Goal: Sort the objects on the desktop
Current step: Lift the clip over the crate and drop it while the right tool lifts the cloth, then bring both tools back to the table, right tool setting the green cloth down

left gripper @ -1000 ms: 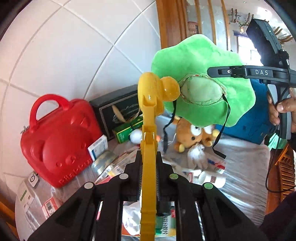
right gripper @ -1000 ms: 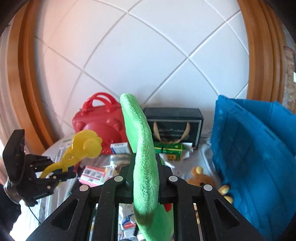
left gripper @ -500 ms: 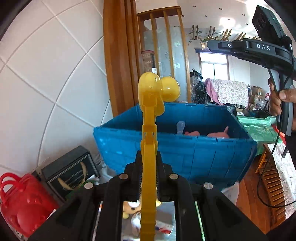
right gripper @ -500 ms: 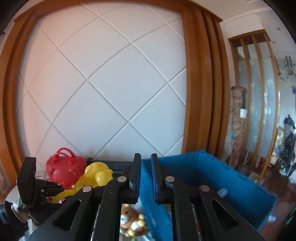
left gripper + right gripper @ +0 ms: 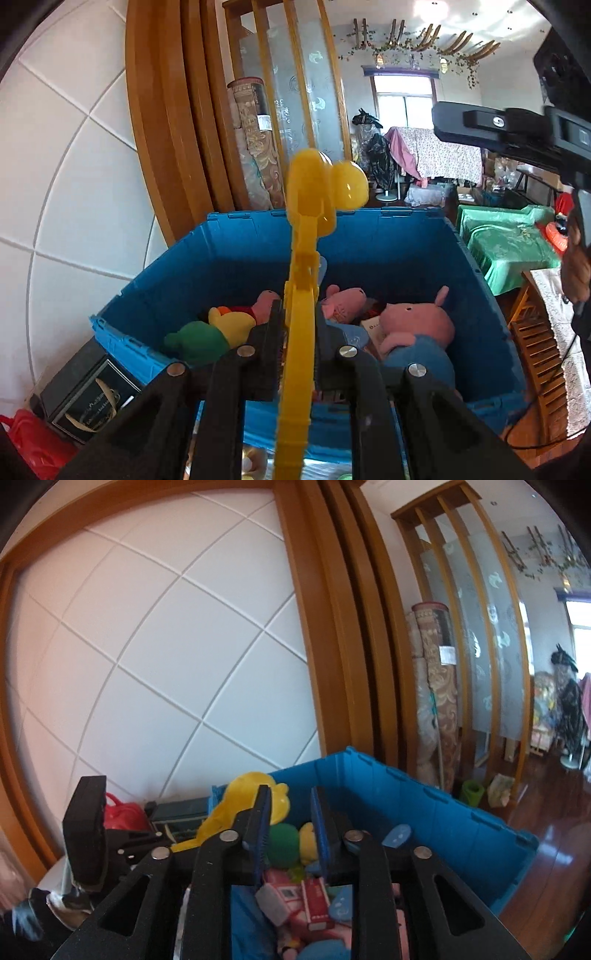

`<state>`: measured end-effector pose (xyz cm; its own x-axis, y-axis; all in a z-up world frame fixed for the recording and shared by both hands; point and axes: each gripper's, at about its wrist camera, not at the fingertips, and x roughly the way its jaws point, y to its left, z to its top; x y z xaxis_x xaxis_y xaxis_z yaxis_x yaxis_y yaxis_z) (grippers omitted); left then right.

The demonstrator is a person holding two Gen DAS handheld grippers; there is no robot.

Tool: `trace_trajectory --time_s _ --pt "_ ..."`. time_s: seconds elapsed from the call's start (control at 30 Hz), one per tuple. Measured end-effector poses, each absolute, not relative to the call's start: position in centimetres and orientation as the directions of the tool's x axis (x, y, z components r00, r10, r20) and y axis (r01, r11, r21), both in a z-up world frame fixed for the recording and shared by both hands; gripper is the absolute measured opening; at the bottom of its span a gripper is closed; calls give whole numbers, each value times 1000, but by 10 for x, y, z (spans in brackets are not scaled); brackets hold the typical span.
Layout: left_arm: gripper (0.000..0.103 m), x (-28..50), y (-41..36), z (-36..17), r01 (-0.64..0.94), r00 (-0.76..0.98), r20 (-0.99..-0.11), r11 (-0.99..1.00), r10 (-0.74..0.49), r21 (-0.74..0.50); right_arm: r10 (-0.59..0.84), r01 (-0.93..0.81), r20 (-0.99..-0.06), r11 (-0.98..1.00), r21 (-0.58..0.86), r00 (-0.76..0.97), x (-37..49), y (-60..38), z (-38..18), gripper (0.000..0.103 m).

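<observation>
Meanwhile left claw [image 5: 299, 314], opening, flanks yellow toy [image 5: 314, 206] above blue bin [image 5: 406, 236]; right claw [image 5: 290, 812] opens empty.

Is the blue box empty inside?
No, the blue box already holds soft toys, such as a pink pig and a green plush.

A lived-in home, by every sign. A white quilted wall panel [image 5: 177, 657] framed in warm wood [image 5: 325, 627] stands to the left, and a slatted wooden screen with frosted glass [image 5: 299, 85] beside it opens onto a far sitting room with a bright window [image 5: 404, 107], a flowered throw [image 5: 436, 155] and a green cloth-covered table [image 5: 506, 243]. Near at hand, a blue crate [image 5: 369, 236] holds soft toys [image 5: 417, 325].
</observation>
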<state>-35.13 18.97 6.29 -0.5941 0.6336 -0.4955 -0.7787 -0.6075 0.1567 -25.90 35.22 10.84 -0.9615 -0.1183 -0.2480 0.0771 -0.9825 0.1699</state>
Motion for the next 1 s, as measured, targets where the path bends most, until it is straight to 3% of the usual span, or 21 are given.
trace_trajectory --time_s 0.03,0.1,0.17,0.33,0.4,0.73,1.0 --pt "22 -355 204 65 -780 -593 -509 -603 624 170 -120 76 -242 -980 184 -963 -258 359 107 46" --pt "56 -363 222 70 -783 -586 -530 -598 614 173 -123 76 -224 -975 207 -967 -254 371 104 58" --pt "69 -367 229 75 -779 -587 -527 -606 615 161 -131 84 -212 -972 218 -969 -247 378 105 62" --pt "73 -358 211 88 -714 -676 -412 -681 611 162 -137 96 -175 -970 225 -975 -229 390 109 81" --pt "79 -356 203 90 -704 -682 -403 -696 610 138 -134 96 -168 -971 220 -977 -227 390 111 87" --pt "79 -327 117 84 -562 -804 -336 -812 491 158 -303 264 -182 -941 213 -935 -231 352 97 92" --pt "79 -280 -9 58 -339 -912 -317 -913 260 226 -433 395 -228 -898 194 -872 -228 272 70 94"
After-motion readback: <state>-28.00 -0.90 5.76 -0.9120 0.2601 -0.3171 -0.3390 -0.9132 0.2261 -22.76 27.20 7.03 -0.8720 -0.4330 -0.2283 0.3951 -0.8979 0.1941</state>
